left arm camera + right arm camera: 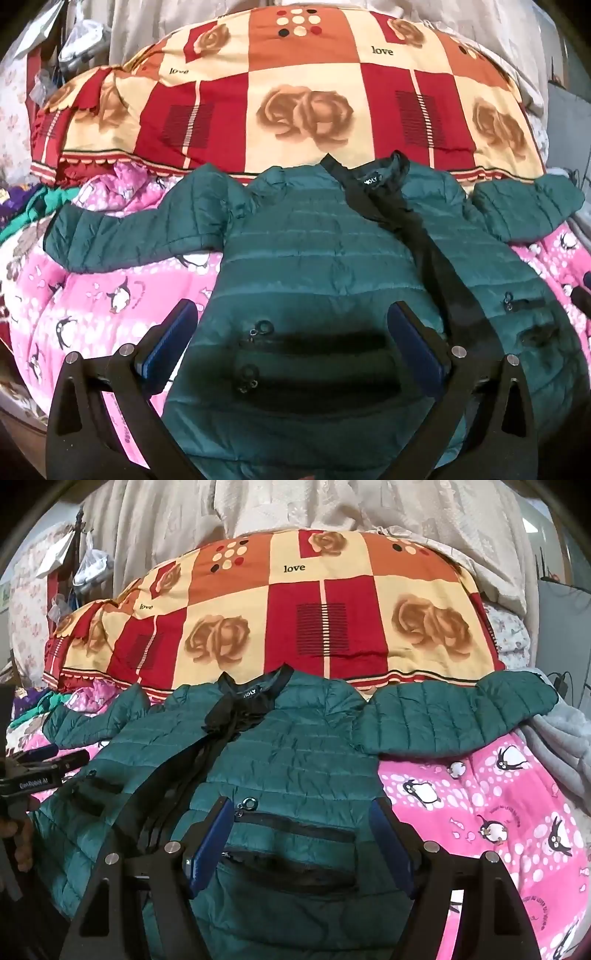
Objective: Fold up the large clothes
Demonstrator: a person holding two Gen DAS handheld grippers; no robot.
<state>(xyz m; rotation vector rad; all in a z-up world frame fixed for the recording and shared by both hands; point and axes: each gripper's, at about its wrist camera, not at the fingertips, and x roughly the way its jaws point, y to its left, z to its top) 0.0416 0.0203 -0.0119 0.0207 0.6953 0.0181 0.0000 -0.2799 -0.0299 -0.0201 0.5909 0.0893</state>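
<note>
Jacket (314, 266) lies spread flat beneath both released tools, left (291, 314) and right (303, 808).

Jacket: green quilted puffer jacket (314, 266) lies face up, sleeves spread, front unzipped
Under it: pink penguin-print blanket (92, 295)
Behind: red-and-cream rose quilt (295, 92)
Left gripper (291, 317): jaws wide apart over the jacket's pocket zips, gripping nothing

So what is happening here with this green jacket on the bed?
A person holds two grippers above a green jacket that lies spread on a pink blanket, sleeves out, front unzipped. The left gripper and right gripper are both open over the pockets. Nothing is gripped or folded yet.
</note>
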